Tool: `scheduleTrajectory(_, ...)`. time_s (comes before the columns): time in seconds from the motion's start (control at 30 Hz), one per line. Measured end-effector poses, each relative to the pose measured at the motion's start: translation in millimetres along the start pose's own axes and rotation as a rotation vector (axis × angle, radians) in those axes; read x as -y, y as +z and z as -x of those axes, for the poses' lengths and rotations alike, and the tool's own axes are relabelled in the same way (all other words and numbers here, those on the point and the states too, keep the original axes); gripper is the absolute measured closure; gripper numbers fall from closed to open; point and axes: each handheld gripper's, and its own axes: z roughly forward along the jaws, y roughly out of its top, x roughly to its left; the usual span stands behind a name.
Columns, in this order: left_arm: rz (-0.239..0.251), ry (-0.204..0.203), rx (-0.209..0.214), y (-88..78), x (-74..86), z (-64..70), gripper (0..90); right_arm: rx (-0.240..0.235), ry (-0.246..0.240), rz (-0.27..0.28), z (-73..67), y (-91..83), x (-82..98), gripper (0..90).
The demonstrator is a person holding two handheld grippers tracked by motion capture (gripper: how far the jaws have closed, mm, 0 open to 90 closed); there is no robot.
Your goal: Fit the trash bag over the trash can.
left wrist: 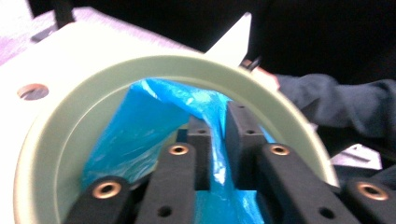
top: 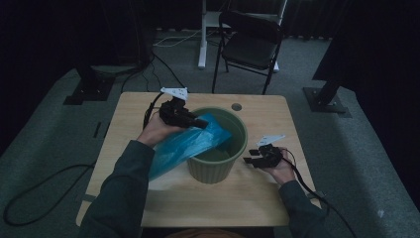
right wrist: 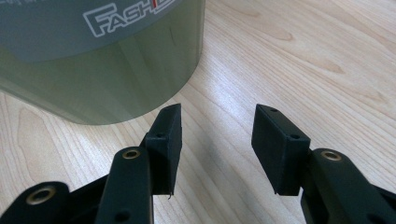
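On the pale wooden worktop point(top: 257, 198), a green bin point(top: 218, 166) stood near the middle, with a blue plastic bag point(top: 183, 146) draped over its near-left rim and trailing down outside the bin toward the person's left sleeve point(top: 124, 193). The left hand-held gripper point(top: 200, 123) reached over the bin's left rim, its tips above the opening. In the left gripper view, a fold of the blue plastic bag point(left wrist: 154, 121) ran up between the two black jaws inside the green bin point(left wrist: 56, 140); the jaws stood slightly apart around the film, and whether the pads point(left wrist: 243, 135) pressed on it could not be told. Part of the bag hung inside the bin against its far wall.

Just to the right of the bin, the right hand-held gripper point(top: 251, 159) was held low over the worktop, pointing at the bin's outer wall without touching it. In the right gripper view its jaws were spread, with bare wood point(right wrist: 299, 56) between them and nothing gripped; the right hand-held gripper point(right wrist: 217, 140) sat just short of the green bin point(right wrist: 116, 88), whose wall carried a grey label with white lettering point(right wrist: 126, 16). Beyond the bin, off the worktop, a black folding chair point(top: 250, 47) stood on the grey carpet.
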Motion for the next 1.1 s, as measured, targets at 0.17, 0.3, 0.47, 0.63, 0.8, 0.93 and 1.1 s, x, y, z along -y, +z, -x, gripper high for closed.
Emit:
scheduleTrajectory(0.17, 0.009, -0.004, -0.045, -3.1, 0.9, -0.1, 62.4, -0.001, 0.004, 0.000, 0.7, -1.0, 0.6, 52.1)
scheduleTrajectory(0.3, 0.055, -0.003, -0.071, -14.2, 0.6, 2.2, 56.7, -0.003, 0.003, -0.002, 0.2, -0.3, 0.2, 51.7)
scheduleTrajectory(0.47, 0.085, -0.006, -0.113, -24.5, 4.4, 4.0, 51.5, -0.008, 0.004, -0.005, -0.4, 0.1, 0.2, 51.3)
scheduleTrajectory(0.63, 0.137, 0.010, -0.132, -39.0, 6.9, 11.8, 50.5, -0.009, 0.004, -0.009, -0.3, 0.1, 0.3, 51.1)
scheduleTrajectory(0.8, 0.144, 0.035, -0.152, -55.1, 17.5, 25.1, 52.7, -0.005, 0.005, -0.006, 0.3, -0.9, 1.0, 51.1)
scheduleTrajectory(0.93, 0.136, 0.025, -0.187, -63.8, 33.0, 29.0, 52.8, 0.000, 0.008, -0.003, -0.3, -1.4, 0.1, 53.1)
scheduleTrajectory(1.1, 0.136, 0.013, -0.253, -73.6, 53.8, 32.9, 52.2, 0.000, -0.001, -0.008, -3.5, -4.9, -4.4, 65.7)
